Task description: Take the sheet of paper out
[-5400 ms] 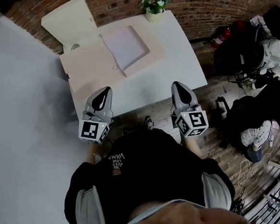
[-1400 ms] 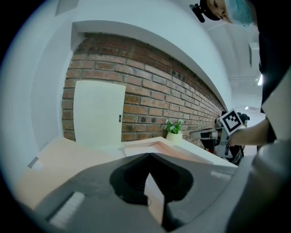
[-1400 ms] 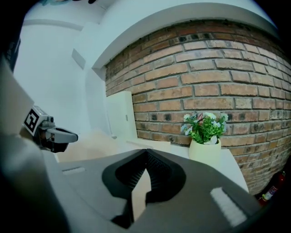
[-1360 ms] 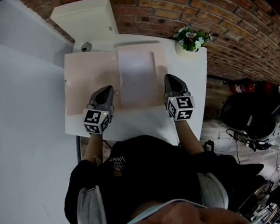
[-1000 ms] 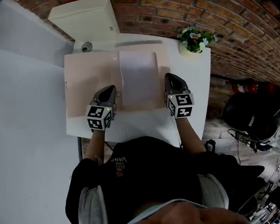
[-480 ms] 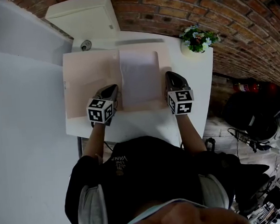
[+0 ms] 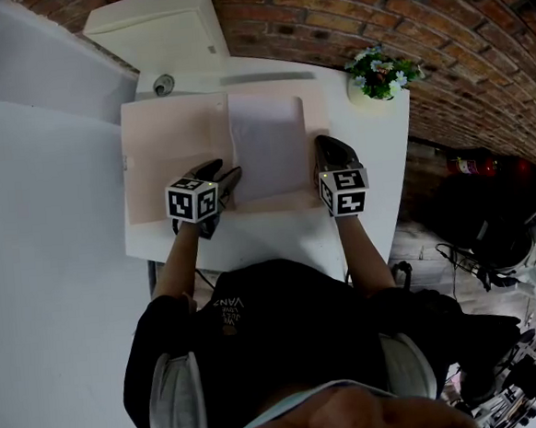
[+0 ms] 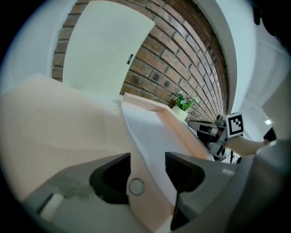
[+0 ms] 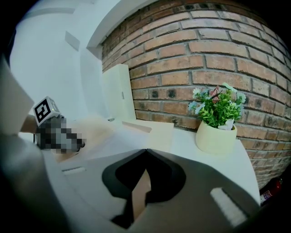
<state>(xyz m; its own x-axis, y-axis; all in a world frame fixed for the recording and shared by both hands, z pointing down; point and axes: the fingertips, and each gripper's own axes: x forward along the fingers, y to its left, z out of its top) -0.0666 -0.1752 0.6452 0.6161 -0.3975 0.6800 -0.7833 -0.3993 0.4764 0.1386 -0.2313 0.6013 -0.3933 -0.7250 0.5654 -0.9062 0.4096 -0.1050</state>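
Head view: the sheet of paper (image 7: 267, 144) lies inside the open pink folder (image 7: 165, 143). Left gripper view: the left gripper (image 8: 148, 169) has just been opening; its jaws stand apart over the snap button (image 8: 136, 186). It is better to pinch only the sheet's edge. Right gripper view: the right gripper (image 9: 145, 152) is closed and empty.

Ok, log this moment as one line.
left claw: just been opening, over folder edge by snap button, no grip | right claw: shut, at folder's right edge | sheet of paper: in folder

Fig. I am working in a workroom: brick wall (image 7: 476, 35) at the top, white table (image 7: 376, 181), bags (image 7: 477, 229) on the floor at right.
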